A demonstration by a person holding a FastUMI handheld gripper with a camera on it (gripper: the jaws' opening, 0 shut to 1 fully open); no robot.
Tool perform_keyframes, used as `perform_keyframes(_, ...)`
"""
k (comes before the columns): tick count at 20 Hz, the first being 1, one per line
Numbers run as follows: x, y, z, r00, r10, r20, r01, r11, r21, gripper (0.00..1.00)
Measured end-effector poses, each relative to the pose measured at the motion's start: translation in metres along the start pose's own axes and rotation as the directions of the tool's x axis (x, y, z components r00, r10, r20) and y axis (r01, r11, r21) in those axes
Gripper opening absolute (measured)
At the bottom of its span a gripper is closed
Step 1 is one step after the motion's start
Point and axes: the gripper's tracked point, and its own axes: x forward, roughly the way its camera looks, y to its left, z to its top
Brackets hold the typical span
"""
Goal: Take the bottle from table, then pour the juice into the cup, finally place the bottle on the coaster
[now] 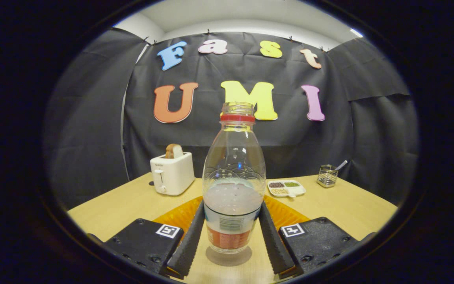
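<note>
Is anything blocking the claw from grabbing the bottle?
No, nothing is in the way. The bottle stands upright on the table, right between the claw's two fingers. The fingers sit close on either side of it. I can't tell if they press it yet. The toaster and snack tray are far beyond.

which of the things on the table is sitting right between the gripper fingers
The clear bottle, uncapped and part full, stands upright between the gripper fingers. The toaster, divided dish and wire holder sit well beyond them.
</note>
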Motion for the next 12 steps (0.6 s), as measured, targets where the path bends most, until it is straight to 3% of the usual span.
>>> perform_keyframes(12,0.024,-0.002,-0.056,0.998,0.020,-0.060,-0.023,0.998,-0.053,0.81)
